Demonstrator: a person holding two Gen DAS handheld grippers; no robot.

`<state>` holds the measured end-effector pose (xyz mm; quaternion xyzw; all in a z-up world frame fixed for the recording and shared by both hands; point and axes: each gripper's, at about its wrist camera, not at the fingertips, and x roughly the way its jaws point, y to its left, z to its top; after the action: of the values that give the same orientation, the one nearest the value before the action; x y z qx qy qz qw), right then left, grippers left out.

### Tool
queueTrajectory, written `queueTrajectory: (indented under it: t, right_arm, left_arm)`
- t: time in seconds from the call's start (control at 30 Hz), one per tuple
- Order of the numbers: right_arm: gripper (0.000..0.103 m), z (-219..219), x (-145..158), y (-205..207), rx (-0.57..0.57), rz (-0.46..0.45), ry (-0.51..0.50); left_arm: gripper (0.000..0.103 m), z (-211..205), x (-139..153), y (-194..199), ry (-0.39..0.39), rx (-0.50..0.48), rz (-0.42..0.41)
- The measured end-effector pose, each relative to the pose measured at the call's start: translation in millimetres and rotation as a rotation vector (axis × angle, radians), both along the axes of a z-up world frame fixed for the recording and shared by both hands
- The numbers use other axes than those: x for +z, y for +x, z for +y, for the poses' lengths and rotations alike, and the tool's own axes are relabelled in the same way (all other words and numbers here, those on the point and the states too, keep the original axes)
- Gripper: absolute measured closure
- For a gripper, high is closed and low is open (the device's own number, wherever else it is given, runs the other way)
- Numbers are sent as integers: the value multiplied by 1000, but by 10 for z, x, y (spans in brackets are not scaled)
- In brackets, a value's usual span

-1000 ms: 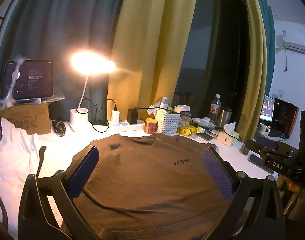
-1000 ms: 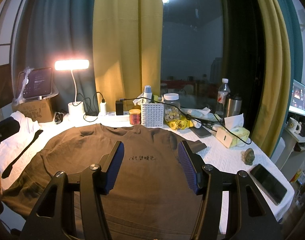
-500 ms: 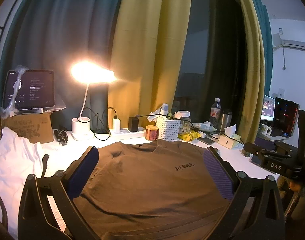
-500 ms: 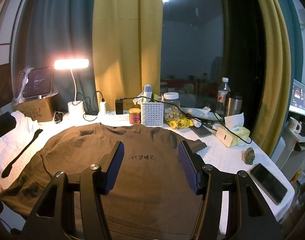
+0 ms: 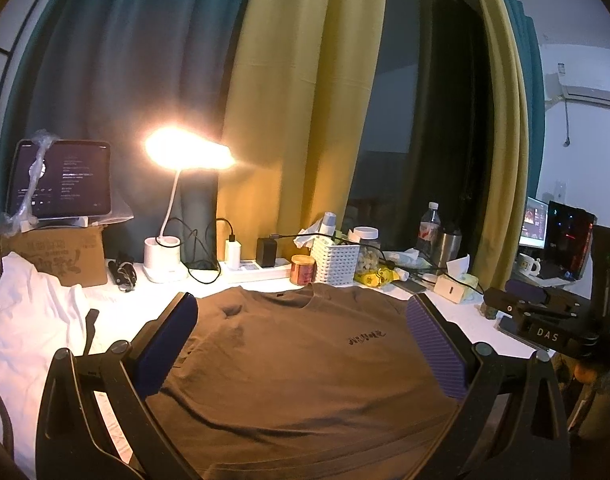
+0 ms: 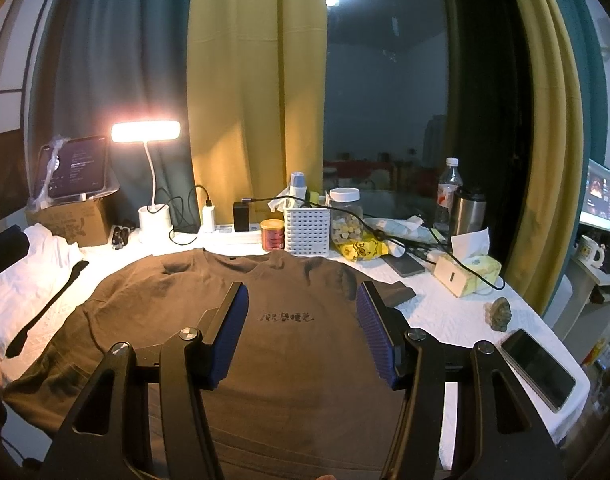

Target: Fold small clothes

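Since a second ago the left wrist view has tilted slightly, so the lamp [image 5: 187, 154] and the brown T-shirt [image 5: 305, 364] sit lower in it; the right wrist view is unchanged.

The shirt lies spread flat, front up, on the white table cover [image 6: 445, 316], its collar toward the clutter at the back. A small line of dark characters [image 6: 287, 317] is printed across its chest; they are too small to read.

The left gripper [image 5: 301, 308] hangs over the shirt with its jaws wide and nothing between its purple pads [image 5: 435, 344]. The right gripper [image 6: 303, 292] also stands open over the print, its blue pads [image 6: 375, 332] clear of the cloth.

Seen from the left, the right gripper's body bears white letters "DAS" [image 5: 547, 335].

A white garment [image 5: 21, 320] lies at the left beside a printed cardboard box [image 5: 61, 258], whose writing is illegible. A tablet [image 6: 75, 166] on the box shows dim text, also unreadable. A dark phone [image 6: 539, 362] rests near the table's right edge.
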<state>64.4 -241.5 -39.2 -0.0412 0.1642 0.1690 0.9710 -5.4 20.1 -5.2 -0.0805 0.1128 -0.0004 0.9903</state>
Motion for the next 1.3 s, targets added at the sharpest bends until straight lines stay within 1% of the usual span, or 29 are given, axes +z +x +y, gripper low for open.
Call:
queueTrajectory:
  t: [0.47,0.73,0.97,1.13,1.3]
  right_arm:
    - [43,-11,17,5,-2,5,-1]
    - [43,-49,15,56,-4,22,-5]
    - [43,-131,32,296,1,65,-11]
    - [43,-226,7,557,-9,107,-5]
    - [43,-336,-94,931,-29,162,-14]
  left_arm:
    - [1,18,3,18,-3,4,5]
    - [1,19,29,129,-3,2,30]
    - [1,-28,79,363,4,1,78]
    - [1,-59,89,564,10,0,113]
    - [1,-69,64,804,7,-1,157]
